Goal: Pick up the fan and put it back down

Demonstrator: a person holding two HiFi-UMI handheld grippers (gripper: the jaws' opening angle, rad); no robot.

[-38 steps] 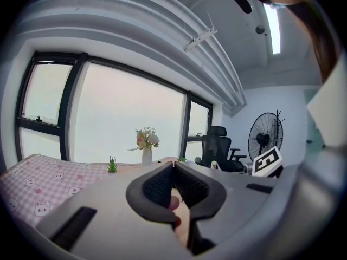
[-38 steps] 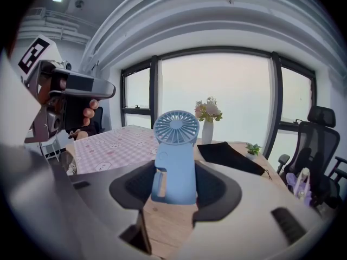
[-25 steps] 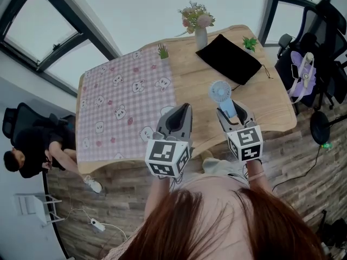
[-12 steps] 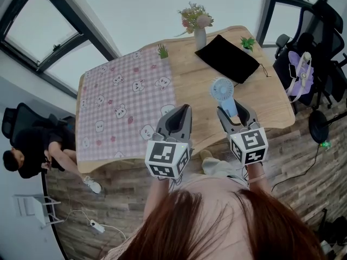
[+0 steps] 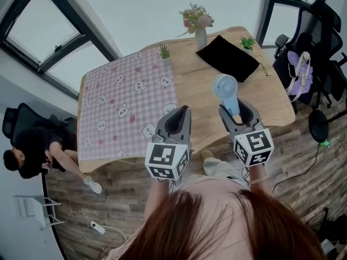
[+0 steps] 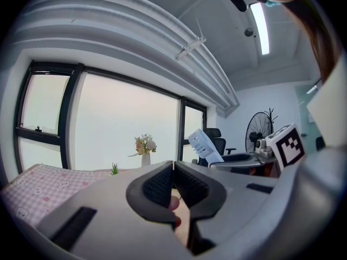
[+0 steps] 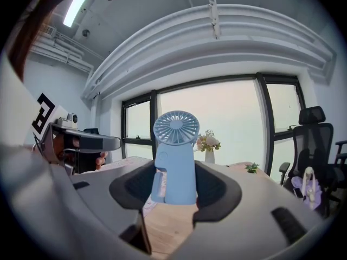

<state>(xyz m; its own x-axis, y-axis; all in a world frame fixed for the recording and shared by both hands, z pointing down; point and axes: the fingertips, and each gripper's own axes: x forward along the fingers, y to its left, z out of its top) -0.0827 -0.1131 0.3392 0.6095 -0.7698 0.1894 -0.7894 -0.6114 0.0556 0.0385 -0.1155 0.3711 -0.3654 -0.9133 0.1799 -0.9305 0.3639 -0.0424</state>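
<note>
A light blue hand-held fan (image 5: 225, 88) stands upright above the wooden table (image 5: 195, 80), with my right gripper (image 5: 235, 110) shut on its handle. In the right gripper view the fan (image 7: 176, 156) fills the gap between both pads, its round head above the jaws. My left gripper (image 5: 181, 111) hovers to the left of the fan, over the table's near edge. Its jaws meet at the tips with nothing between them (image 6: 172, 166). From the left gripper view the fan (image 6: 204, 144) shows at the right, tilted.
A pink checked cloth (image 5: 124, 102) covers the table's left half. At the back stand a flower vase (image 5: 201, 36), a black pouch (image 5: 227, 58) and two small green plants (image 5: 164, 52). Office chairs (image 5: 314, 53) are at the right. A person (image 5: 27, 145) sits at the left.
My right gripper has risen with the fan in it, so the fan sits higher and looks larger. The left gripper stays about where it was, still shut.
</note>
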